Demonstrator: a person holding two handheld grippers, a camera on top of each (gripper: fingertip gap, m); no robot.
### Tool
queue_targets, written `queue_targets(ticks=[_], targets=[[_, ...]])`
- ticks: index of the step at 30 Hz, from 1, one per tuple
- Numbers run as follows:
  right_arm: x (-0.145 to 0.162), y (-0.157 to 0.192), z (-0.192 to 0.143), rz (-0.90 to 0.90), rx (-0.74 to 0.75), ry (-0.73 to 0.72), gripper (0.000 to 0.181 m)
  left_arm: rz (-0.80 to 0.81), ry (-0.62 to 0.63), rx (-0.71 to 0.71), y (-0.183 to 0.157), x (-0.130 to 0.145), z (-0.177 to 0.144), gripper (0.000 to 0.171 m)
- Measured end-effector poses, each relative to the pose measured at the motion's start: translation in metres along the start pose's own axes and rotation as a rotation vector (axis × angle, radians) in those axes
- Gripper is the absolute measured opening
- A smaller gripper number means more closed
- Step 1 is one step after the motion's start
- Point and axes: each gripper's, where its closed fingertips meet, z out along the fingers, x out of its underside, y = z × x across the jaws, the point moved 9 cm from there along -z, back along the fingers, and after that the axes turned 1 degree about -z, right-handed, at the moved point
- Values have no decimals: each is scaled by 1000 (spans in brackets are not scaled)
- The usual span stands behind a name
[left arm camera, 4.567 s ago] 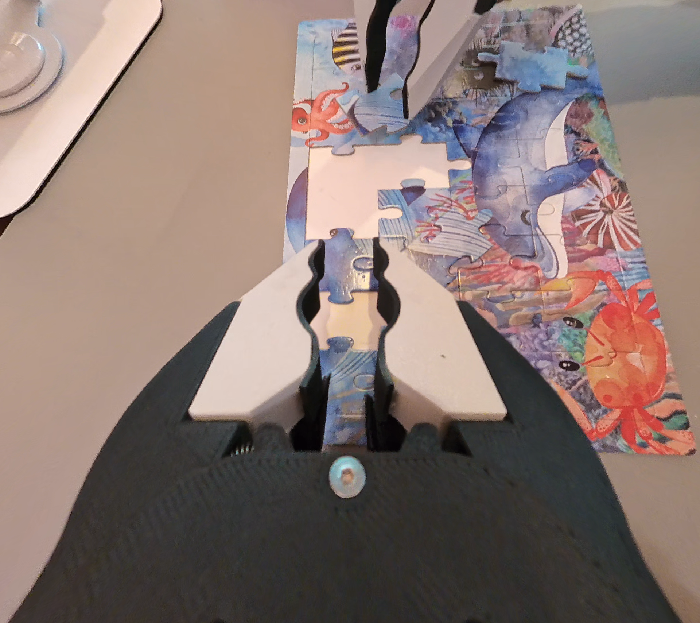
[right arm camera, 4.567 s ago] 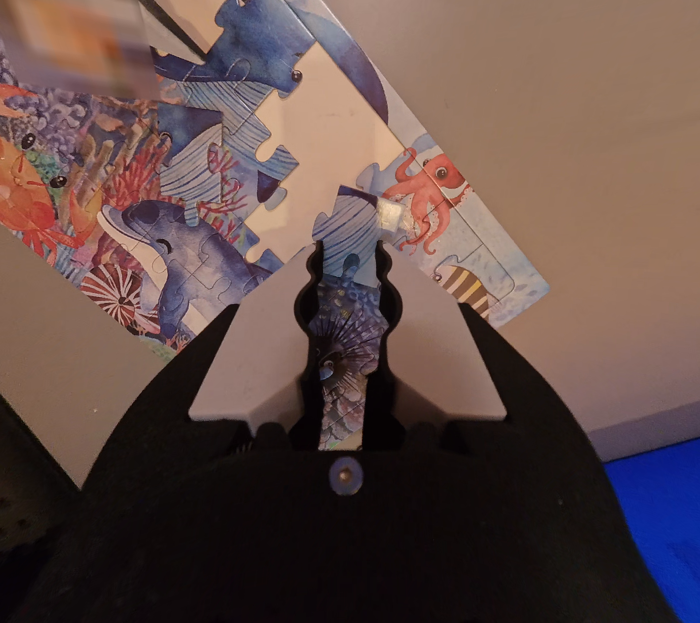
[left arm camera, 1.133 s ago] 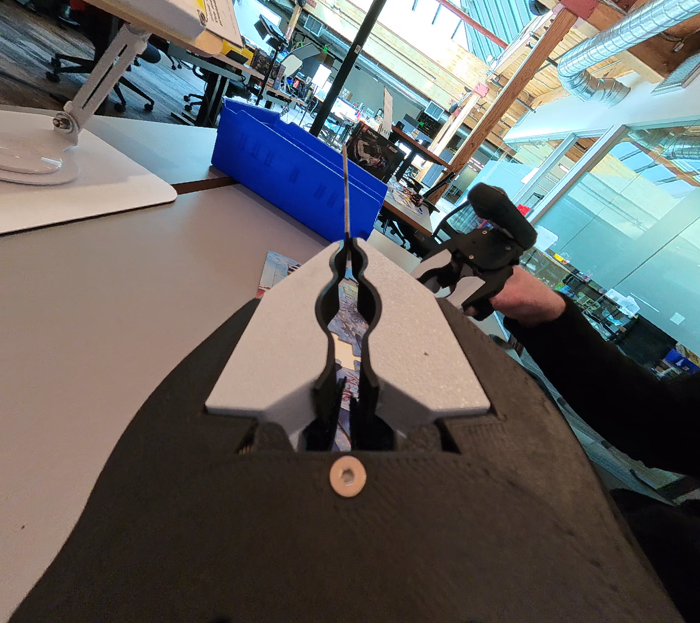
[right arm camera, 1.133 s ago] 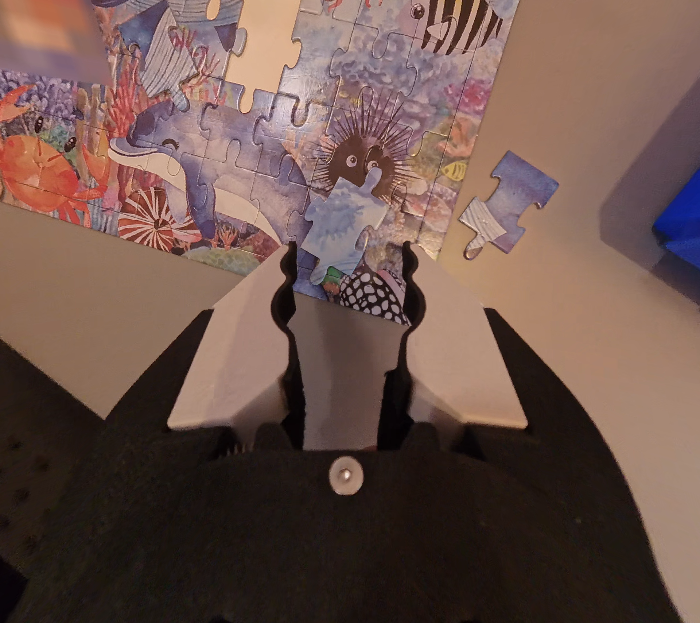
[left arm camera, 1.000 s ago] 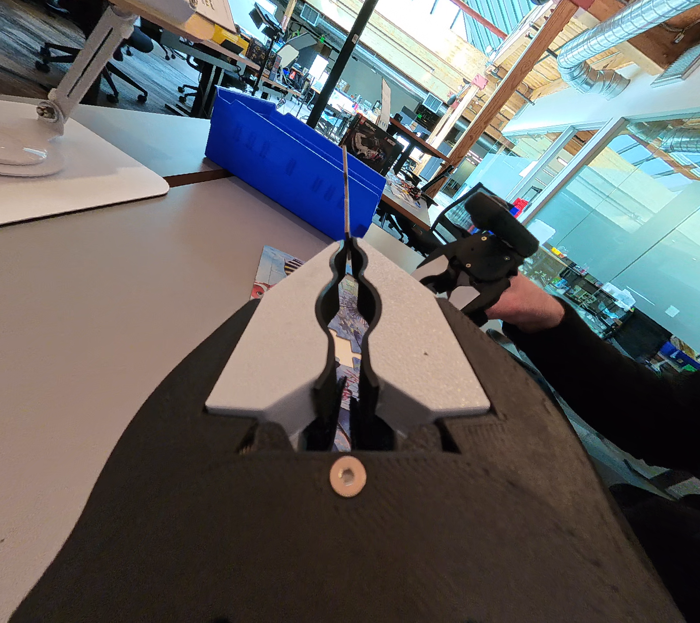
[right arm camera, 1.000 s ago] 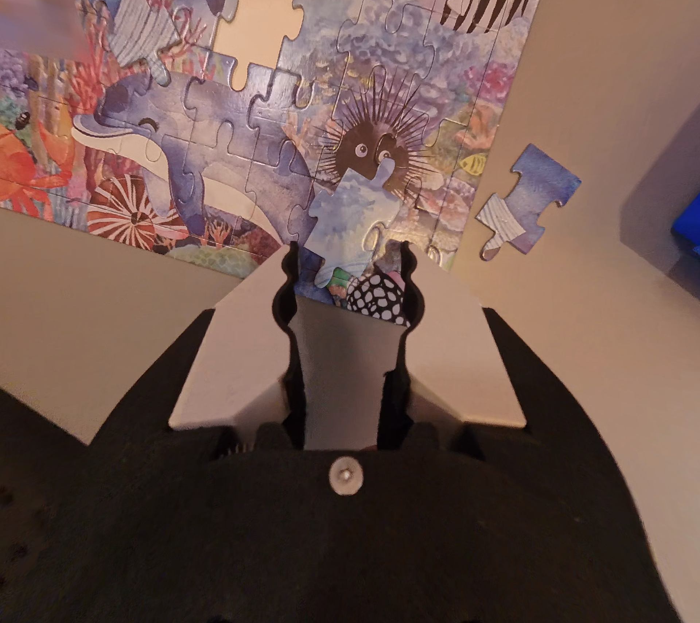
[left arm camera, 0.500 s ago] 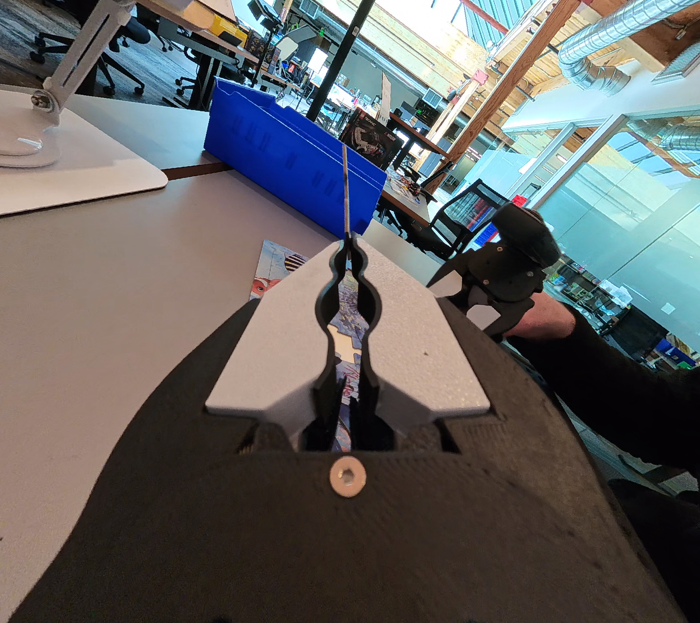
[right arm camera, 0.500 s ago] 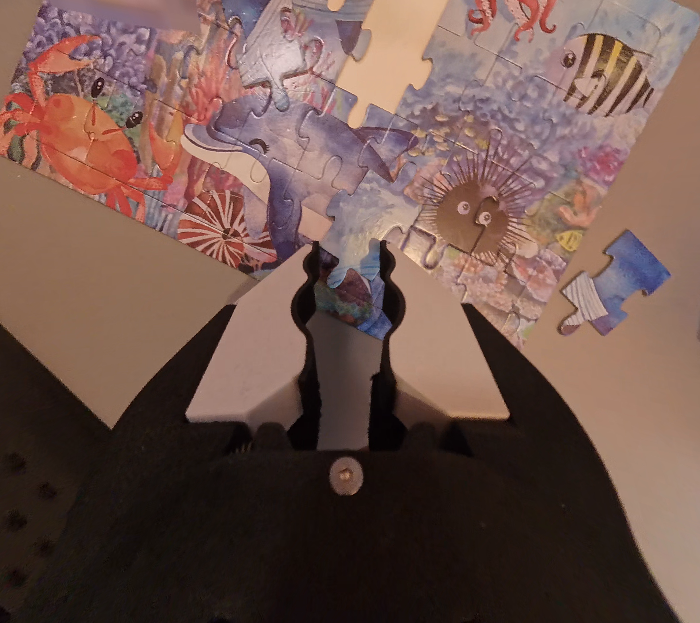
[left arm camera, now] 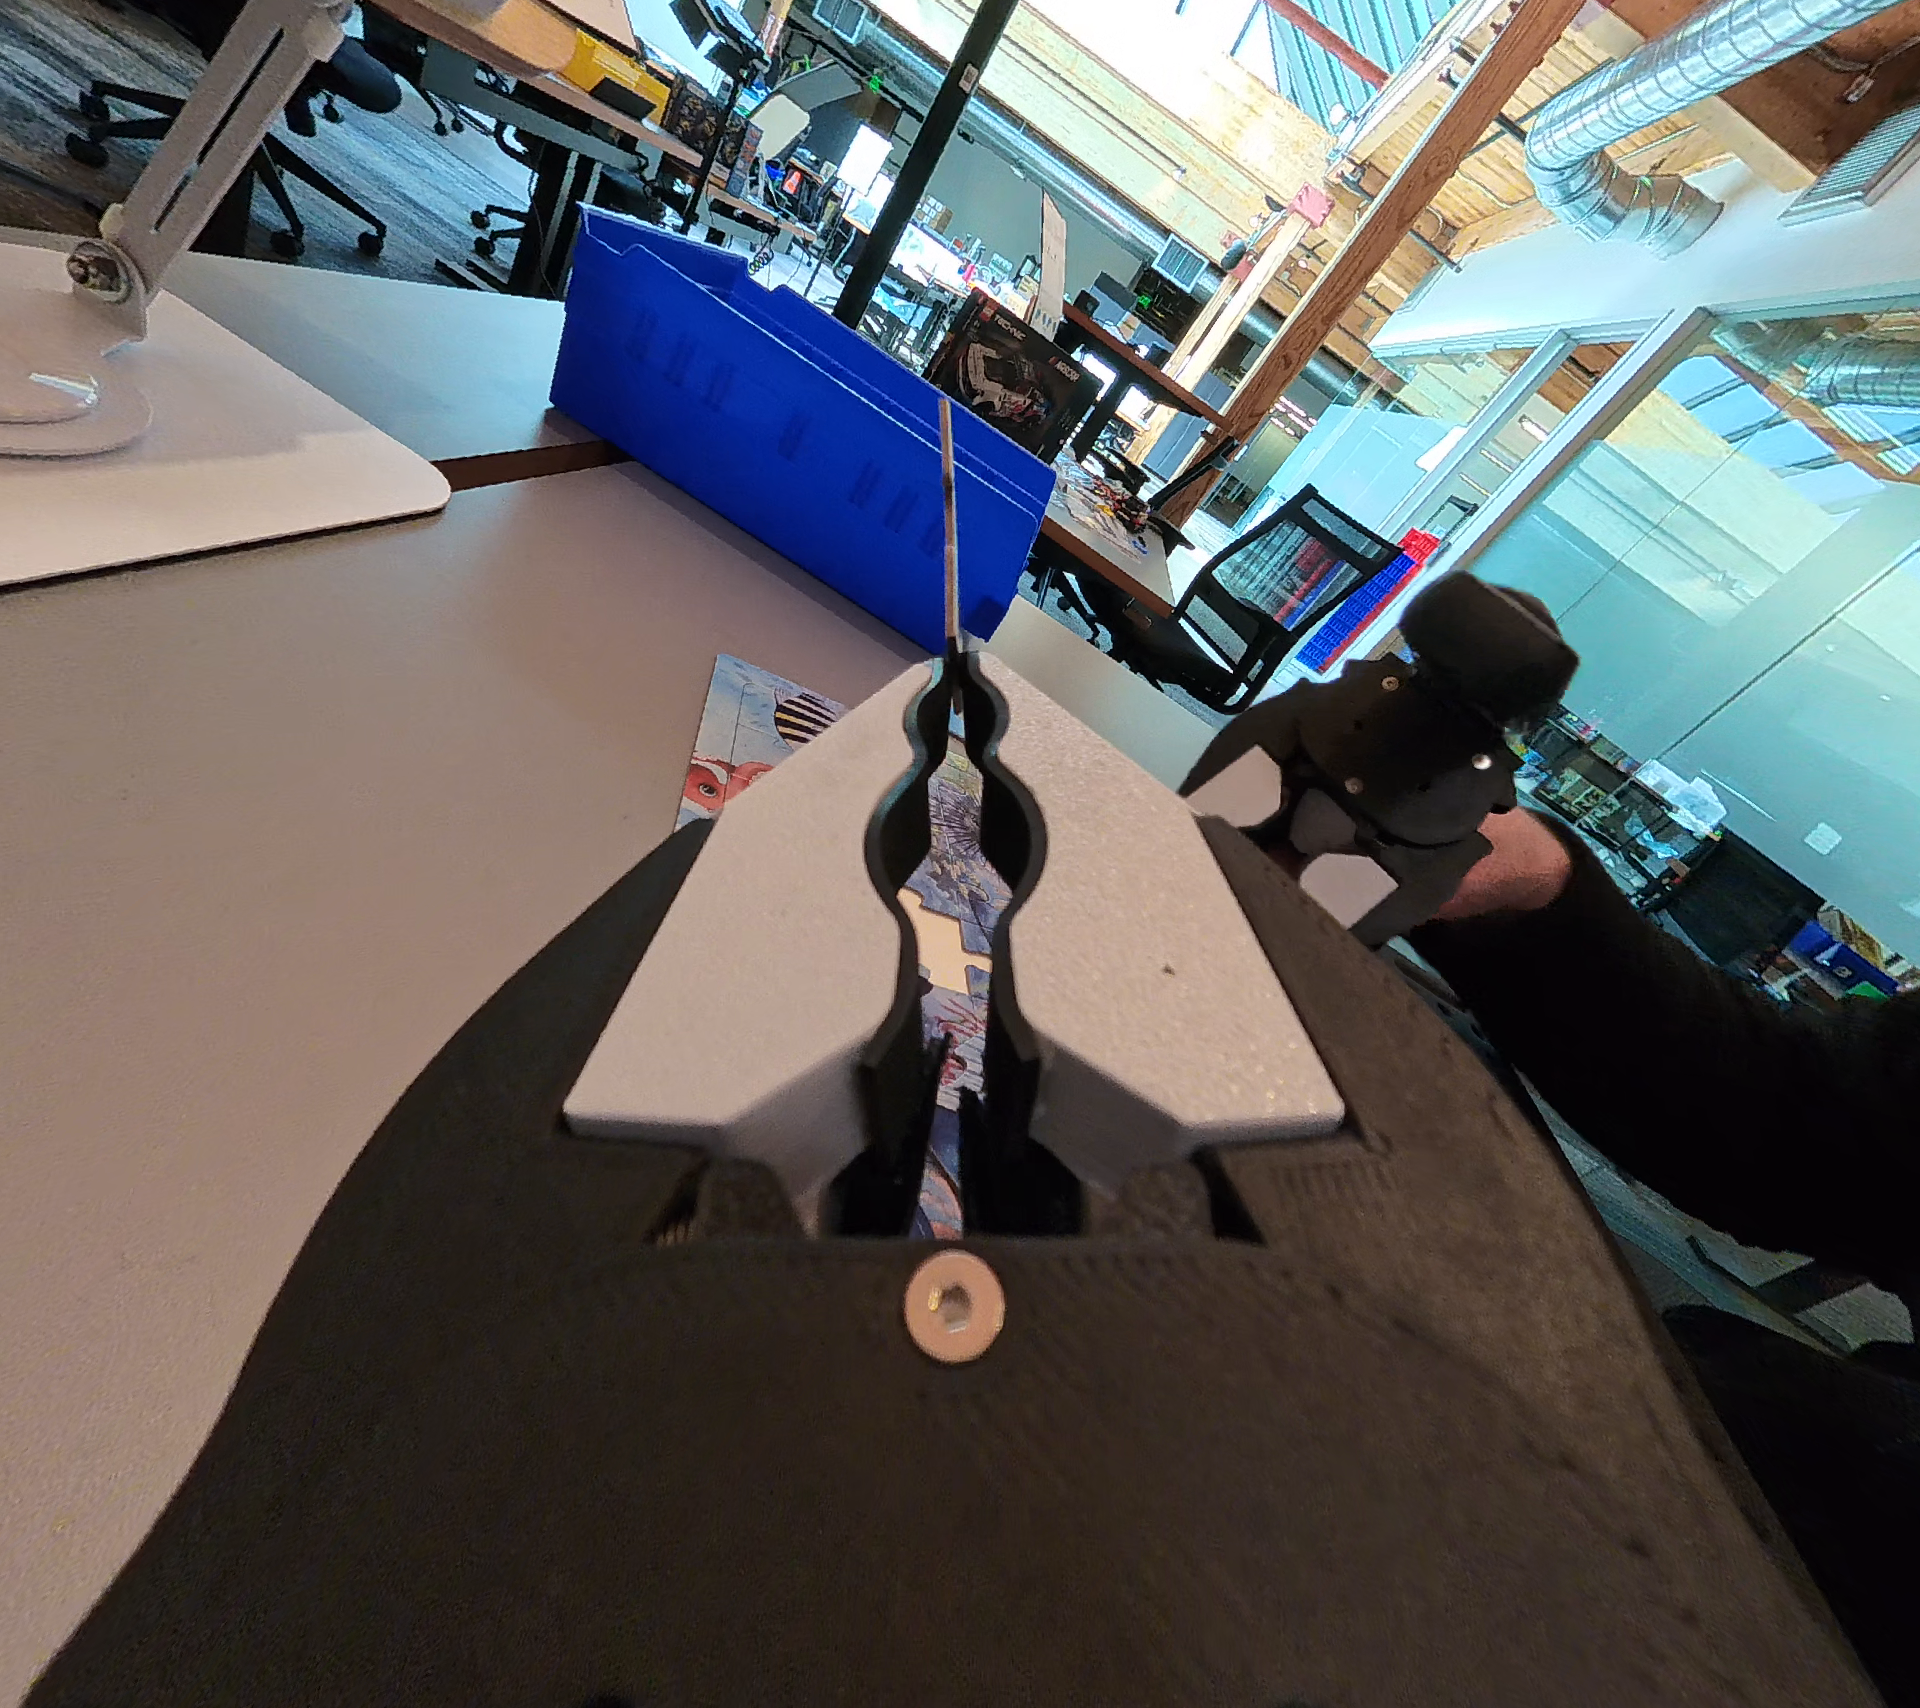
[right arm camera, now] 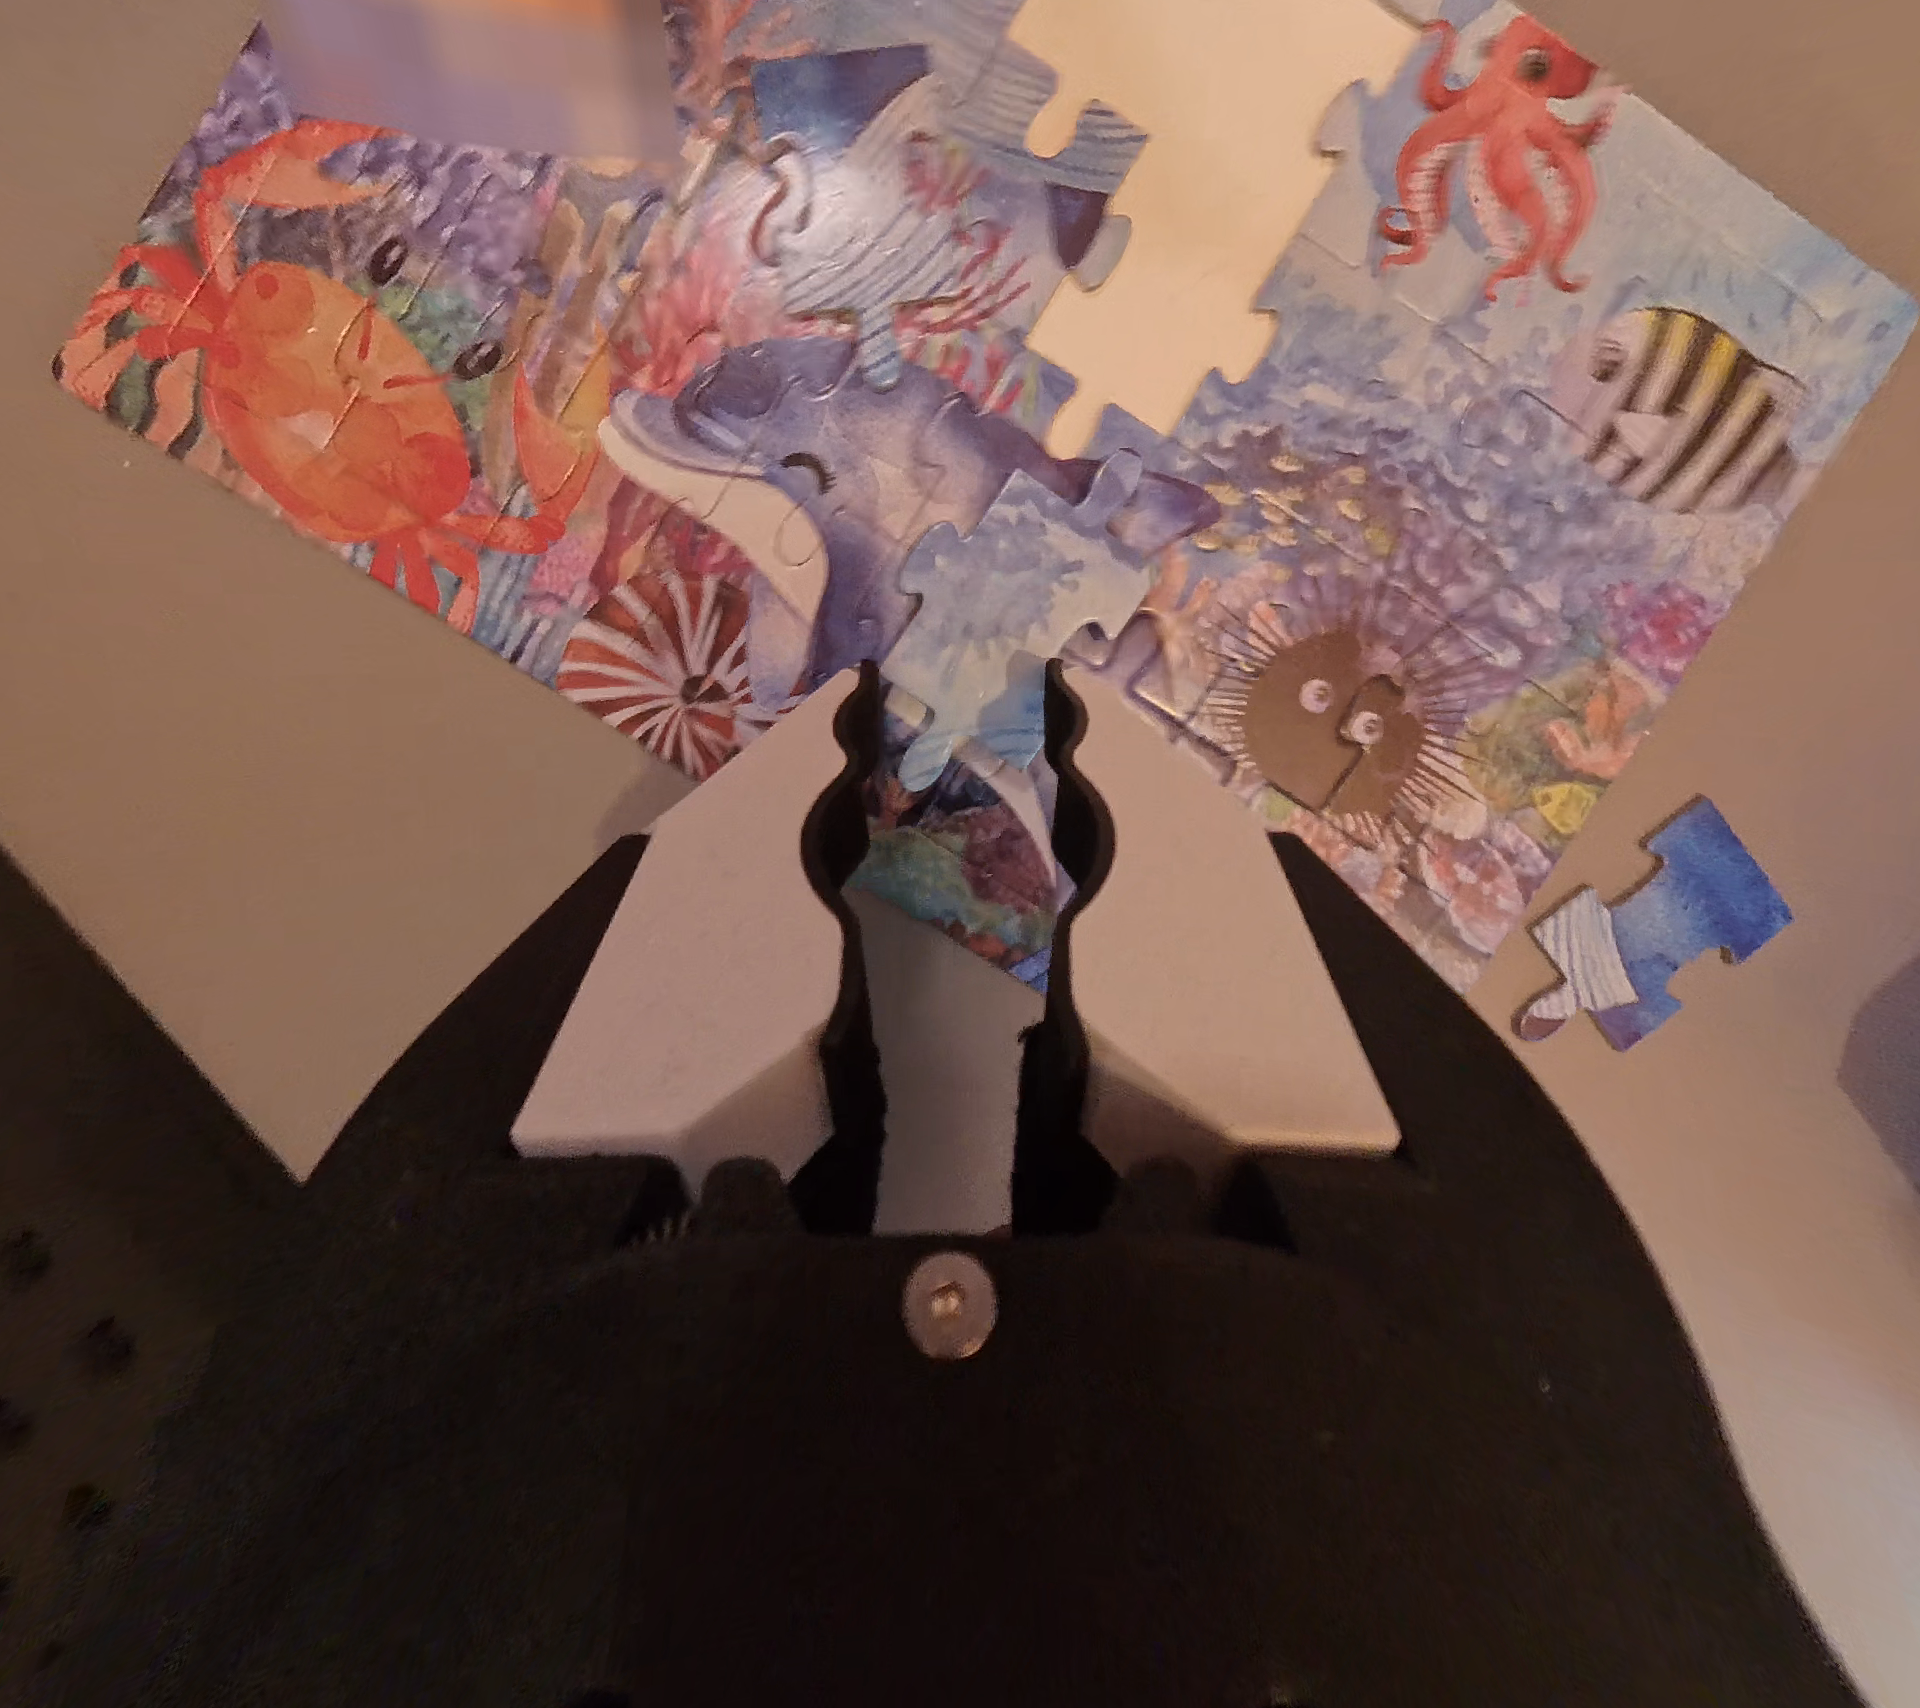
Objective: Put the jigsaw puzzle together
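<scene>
Blue bin [left arm camera: 790, 422], orange-crab, blue-sea puzzle [right arm camera: 1455, 515]

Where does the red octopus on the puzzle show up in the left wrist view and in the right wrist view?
Left wrist view: red octopus only partly seen, centre-left, beside the left finger's edge.
Right wrist view: whole octopus, upper right, right of the empty gap.
Shared landmark: striped fish next to it.

Loose piece [right arm camera: 1660, 923] just right of puzzle [right arm camera: 1455, 453], bin [left arm camera: 790, 432] apparently behind
</scene>
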Motion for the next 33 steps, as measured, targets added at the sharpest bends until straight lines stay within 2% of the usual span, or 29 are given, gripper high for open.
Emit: queue_targets(ticks=[1, 3, 8, 11, 14, 16, 21, 28, 29, 31, 33], targets=[[0, 4, 1, -64, -31, 25, 30, -1, 0, 0, 0, 0, 0, 0], [1, 5, -1, -168, 15, 40, 30, -3, 0, 1, 1, 0, 0, 0], [2, -2, -10, -48, 23, 52, 47, -6, 3, 2, 2, 1, 0, 0], [5, -1, -7, 35, 19, 58, 47, -8, 5, 3, 2, 1, 0, 0], [4, 0, -7, 122, 9, -1, 50, -8, 8, 4, 2, 2, 1, 0], [2, -3, -7, 181, 28, -47, 60, -10, 7, 6, 2, 2, 1, 0], [-4, -8, 11, 180, -6, -58, 66, -8, 12, 12, 1, 2, 2, 0], [-17, 11, 17, 45, -183, -59, 59, -17, 11, 11, 3, 3, 2, 0], [-16, 15, 16, 10, -205, -41, 49, -16, 13, 12, 3, 3, 2, 0], [-13, 23, 10, -69, -269, -8, 43, -17, 16, 14, 3, 4, 2, 0], [-8, 25, 2, -123, -228, 4, 41, -17, 16, 15, 3, 4, 2, 0]])
